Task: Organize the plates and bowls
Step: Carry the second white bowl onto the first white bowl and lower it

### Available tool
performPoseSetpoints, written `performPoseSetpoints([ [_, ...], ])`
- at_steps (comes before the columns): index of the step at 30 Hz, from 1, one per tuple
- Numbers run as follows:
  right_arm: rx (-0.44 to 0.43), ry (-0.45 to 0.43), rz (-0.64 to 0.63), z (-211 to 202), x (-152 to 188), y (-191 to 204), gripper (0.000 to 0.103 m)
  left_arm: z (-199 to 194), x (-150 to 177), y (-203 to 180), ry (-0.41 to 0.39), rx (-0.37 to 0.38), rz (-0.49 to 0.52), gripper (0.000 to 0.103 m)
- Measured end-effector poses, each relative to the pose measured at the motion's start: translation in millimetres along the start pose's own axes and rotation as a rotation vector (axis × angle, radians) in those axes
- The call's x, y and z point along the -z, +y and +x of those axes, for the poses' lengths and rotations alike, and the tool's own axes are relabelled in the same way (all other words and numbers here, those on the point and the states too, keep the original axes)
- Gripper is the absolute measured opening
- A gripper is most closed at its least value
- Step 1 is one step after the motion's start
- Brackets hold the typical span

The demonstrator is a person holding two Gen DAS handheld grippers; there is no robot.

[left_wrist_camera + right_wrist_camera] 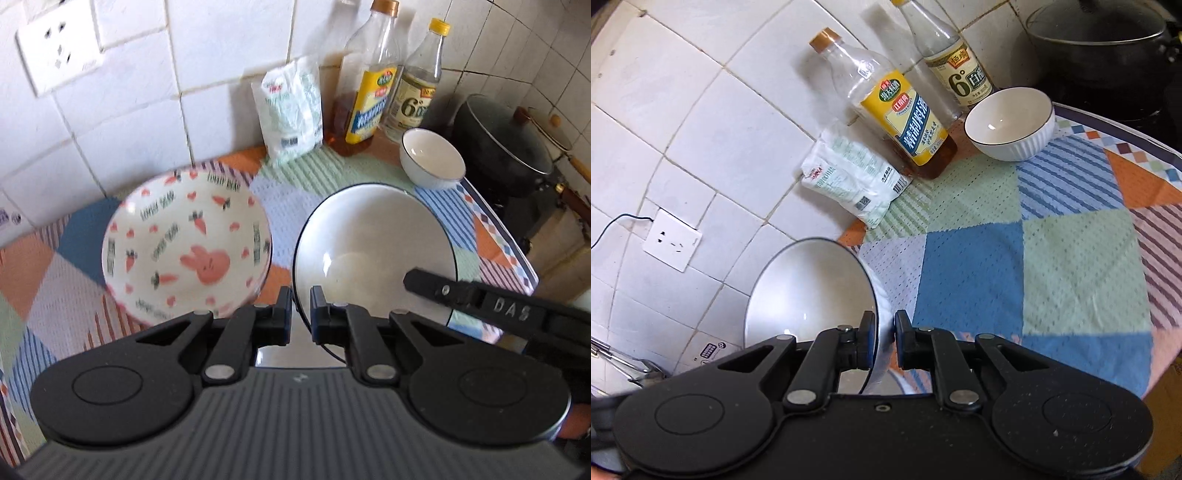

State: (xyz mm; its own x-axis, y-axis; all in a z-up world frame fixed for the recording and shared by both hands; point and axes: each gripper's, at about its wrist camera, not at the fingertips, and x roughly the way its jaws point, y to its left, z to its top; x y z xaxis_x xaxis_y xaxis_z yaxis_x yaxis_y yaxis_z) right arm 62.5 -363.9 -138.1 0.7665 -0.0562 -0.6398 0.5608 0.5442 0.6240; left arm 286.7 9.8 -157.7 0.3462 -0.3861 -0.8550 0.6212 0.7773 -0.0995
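Observation:
My left gripper (pixel 300 314) is shut on the near rim of a large white black-rimmed bowl (pixel 373 251), held tilted above the patchwork cloth. My right gripper (pixel 885 341) is shut on the opposite rim of the same bowl (pixel 809 291); its finger (pixel 436 288) shows over the bowl in the left wrist view. A rabbit-and-carrot patterned bowl (pixel 184 243) lies to the left of it. A small white ribbed bowl (pixel 432 157) stands at the back by the bottles and also shows in the right wrist view (pixel 1010 123).
A yellow-labelled bottle (pixel 369 85), a clear vinegar bottle (pixel 417 88) and a white packet (pixel 291 110) stand against the tiled wall. A black lidded pot (pixel 506 144) sits to the right, beyond the cloth's edge. A wall socket (pixel 59 51) is on the left.

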Motion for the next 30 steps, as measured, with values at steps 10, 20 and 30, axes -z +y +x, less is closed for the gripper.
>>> performPoseSetpoints([
  [10, 0.020, 0.022, -0.019, -11.3, 47.8, 12.5, 0.016, -11.3, 43.4, 27.4, 0.038, 0.016, -0.038, 0.009],
  [20, 0.060, 0.032, -0.077, -5.3, 65.6, 19.5, 0.016, 2.2, 57.1, 45.1, 0.103, 0.043, -0.074, 0.009],
  [30, 0.127, 0.032, -0.273, 19.1, 74.1, 37.8, 0.016, 27.4, 55.1, 49.8, 0.186, -0.007, -0.039, 0.009],
])
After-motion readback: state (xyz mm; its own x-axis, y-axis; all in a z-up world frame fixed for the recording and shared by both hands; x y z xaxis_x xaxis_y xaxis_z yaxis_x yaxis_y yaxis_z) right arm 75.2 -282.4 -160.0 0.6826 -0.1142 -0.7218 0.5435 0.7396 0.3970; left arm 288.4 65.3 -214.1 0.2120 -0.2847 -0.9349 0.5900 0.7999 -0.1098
